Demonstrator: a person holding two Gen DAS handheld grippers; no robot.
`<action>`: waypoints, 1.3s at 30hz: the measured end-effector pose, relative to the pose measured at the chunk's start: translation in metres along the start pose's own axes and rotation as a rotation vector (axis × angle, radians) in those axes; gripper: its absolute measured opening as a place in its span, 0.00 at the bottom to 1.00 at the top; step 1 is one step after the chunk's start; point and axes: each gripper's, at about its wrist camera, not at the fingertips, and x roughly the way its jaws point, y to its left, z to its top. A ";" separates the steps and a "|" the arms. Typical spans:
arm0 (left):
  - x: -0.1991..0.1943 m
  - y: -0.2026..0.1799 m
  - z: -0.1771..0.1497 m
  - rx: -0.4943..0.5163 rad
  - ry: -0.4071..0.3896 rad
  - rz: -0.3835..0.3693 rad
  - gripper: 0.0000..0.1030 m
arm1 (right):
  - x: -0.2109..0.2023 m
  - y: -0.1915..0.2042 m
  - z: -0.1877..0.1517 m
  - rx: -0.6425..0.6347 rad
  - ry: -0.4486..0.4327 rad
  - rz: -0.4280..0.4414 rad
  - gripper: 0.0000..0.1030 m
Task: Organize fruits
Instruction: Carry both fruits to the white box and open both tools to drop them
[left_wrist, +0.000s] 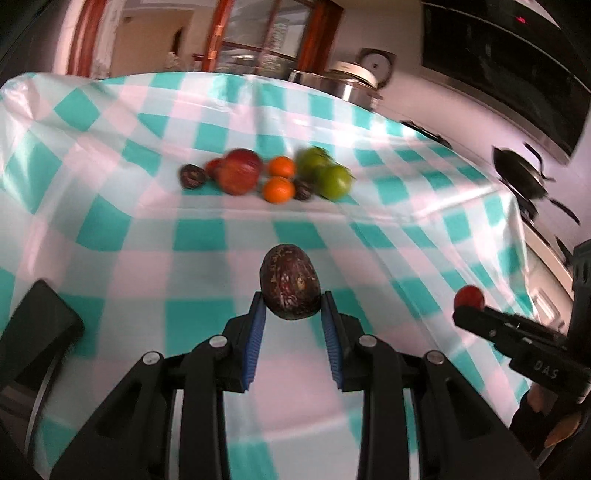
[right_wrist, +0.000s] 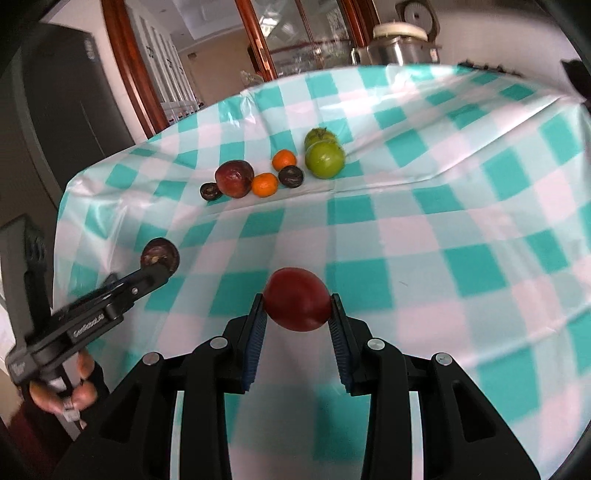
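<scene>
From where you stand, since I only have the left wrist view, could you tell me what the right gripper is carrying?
Observer: The right gripper is shut on a smooth red fruit, clear of the checked tablecloth.
Operator: Thanks. In my view the fruit group looks blurred; what lies nearest the green ones?
Observer: A small dark fruit sits just left of the front green fruit, with an orange fruit behind it.
Operator: And can you see who holds my gripper?
Observer: A hand grips the handle of the left gripper, which is shut on a dark mottled fruit.
</scene>
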 end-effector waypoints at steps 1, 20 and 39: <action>-0.004 -0.009 -0.004 0.021 0.003 -0.013 0.30 | -0.010 -0.003 -0.006 -0.003 -0.009 -0.007 0.34; -0.023 -0.280 -0.131 0.706 0.253 -0.502 0.30 | -0.158 -0.179 -0.164 0.262 0.072 -0.392 0.34; 0.115 -0.372 -0.294 1.025 0.821 -0.486 0.30 | -0.053 -0.295 -0.274 0.484 0.510 -0.554 0.35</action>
